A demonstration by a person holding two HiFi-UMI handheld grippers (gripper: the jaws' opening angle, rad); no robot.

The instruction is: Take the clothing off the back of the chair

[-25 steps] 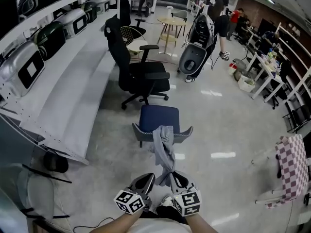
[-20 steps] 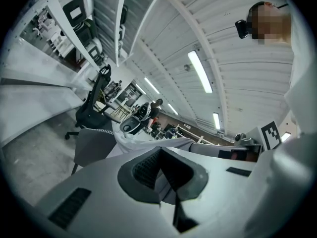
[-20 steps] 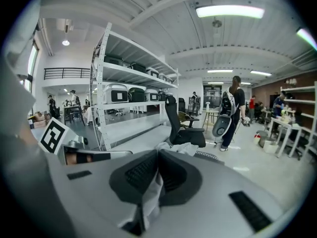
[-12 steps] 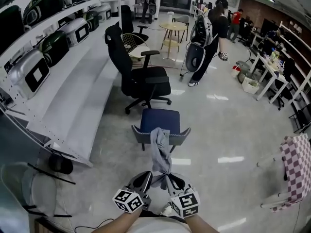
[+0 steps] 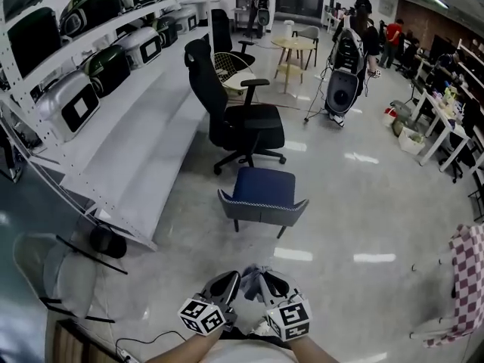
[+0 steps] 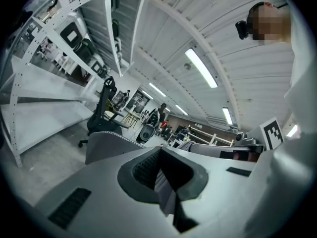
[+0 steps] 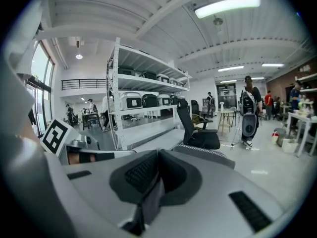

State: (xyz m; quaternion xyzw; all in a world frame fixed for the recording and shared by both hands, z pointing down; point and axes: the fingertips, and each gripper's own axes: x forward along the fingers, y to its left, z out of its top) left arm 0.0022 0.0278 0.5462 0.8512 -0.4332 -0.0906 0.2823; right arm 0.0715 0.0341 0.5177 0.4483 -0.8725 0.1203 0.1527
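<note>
The lift-off step looks finished: the grey garment is clear of the blue-seated chair, whose grey backrest stands bare. The cloth is well apart from the chair, on its near side, bunched close in front of the person between the two grippers.

The left gripper has its jaws closed on a fold of the garment; its own view shows grey fabric pinched between the ribbed pads and trailing out below them. The right gripper is likewise clamped on the cloth, with a thin dark-grey fold caught where its jaws meet. The two grippers sit just beside each other, so the garment is gathered into a small wad between them.

The garment reads as soft, thin, plain grey cloth, crumpled into loose folds, and most of it is hidden behind the grippers.

By my judgement little is left to do. The next move calls for a firm hold with both grips while the cloth is carried away from the chair; the task names no place to put it
</note>
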